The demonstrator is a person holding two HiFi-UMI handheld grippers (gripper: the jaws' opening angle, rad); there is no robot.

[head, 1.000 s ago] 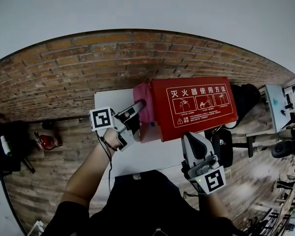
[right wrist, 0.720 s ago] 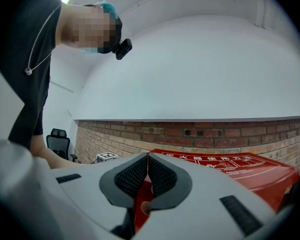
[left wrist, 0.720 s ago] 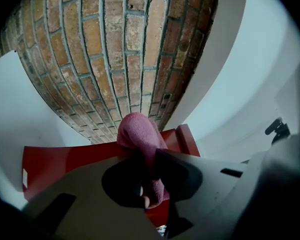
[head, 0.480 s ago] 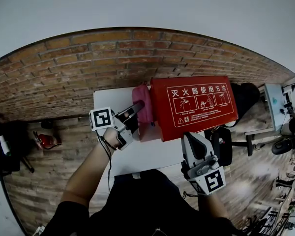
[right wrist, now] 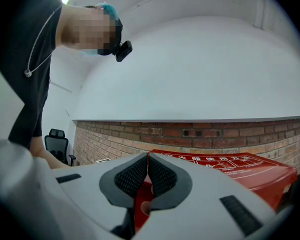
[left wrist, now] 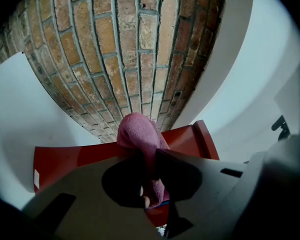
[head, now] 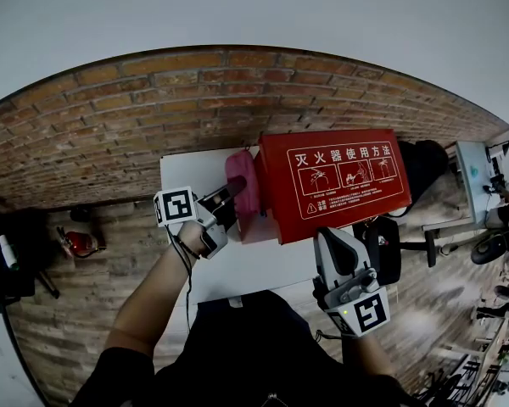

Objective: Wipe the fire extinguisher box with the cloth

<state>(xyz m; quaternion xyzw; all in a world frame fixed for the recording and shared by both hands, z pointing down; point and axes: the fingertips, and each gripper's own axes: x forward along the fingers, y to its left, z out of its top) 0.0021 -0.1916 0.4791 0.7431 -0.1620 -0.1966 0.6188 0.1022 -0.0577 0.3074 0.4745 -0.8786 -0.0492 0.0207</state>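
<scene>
Fire extinguisher box [head: 339,181]: red, lid printed white, lying on white table [head: 254,270] against brick wall [head: 153,125]. Cloth [head: 244,166]: pink, against the box's left end, clamped in left gripper [head: 233,185]. Right gripper [head: 329,237]: jaws together, empty, near the box's front edge.

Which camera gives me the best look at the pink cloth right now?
The left gripper view: the pink cloth sits at its centre, pinched in the left tool by the fire extinguisher box. The head view shows only a small pink strip beside the box's end. The right gripper view does not show it.
</scene>
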